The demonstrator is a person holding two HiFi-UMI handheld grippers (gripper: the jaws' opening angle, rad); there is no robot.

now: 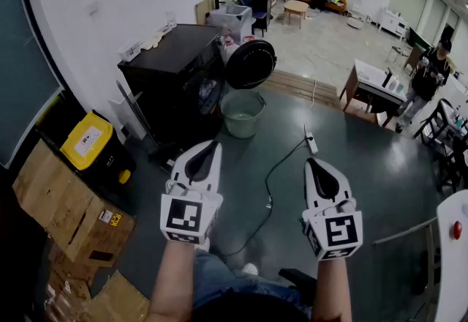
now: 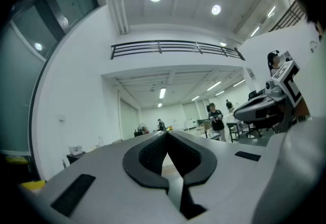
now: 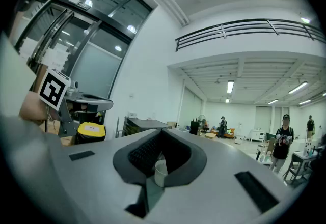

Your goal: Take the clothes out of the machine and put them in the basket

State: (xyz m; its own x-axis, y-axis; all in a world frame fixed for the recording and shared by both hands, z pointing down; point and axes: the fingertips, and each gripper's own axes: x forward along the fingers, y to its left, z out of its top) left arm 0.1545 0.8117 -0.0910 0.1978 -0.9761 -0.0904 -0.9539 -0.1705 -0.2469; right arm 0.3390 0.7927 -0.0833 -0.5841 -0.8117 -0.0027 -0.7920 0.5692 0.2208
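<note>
Head view shows you holding both grippers level, well apart from the black washing machine [image 1: 175,68]. Your left gripper [image 1: 210,146] and your right gripper [image 1: 314,163] have the jaws pressed together, with nothing between them. The round door [image 1: 250,63] stands open and clothes [image 1: 207,89] show inside. The green basket [image 1: 243,113] stands on the floor, just below the door.

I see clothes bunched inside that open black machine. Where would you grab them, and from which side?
Probably a loose fold of the clothes showing at the opening of the machine. Come in level from its front, the side where the green basket stands: the round door is swung clear there, and the soft heap gives folds to pinch.
</note>
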